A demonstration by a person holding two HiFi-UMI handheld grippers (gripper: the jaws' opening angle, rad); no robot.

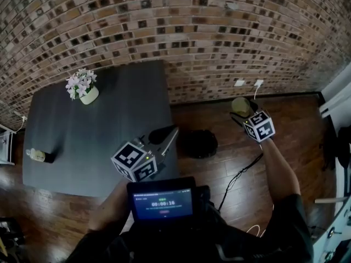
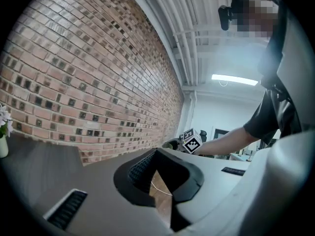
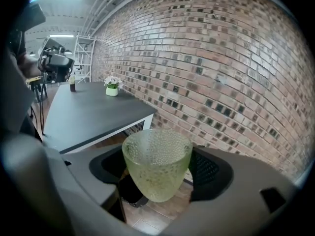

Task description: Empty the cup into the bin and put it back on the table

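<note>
A pale green, bumpy glass cup sits upright between the pads of my right gripper, which is shut on its sides. In the head view the cup hangs over the wood floor, to the right of the round black bin. Part of the bin shows just below the cup in the right gripper view. My left gripper is open and empty over the table's right edge. Only floor shows between its jaws in the left gripper view.
The dark grey table carries a white pot of flowers at the back and a small bottle at the left. A brick wall runs behind. A cable lies on the floor right of the bin.
</note>
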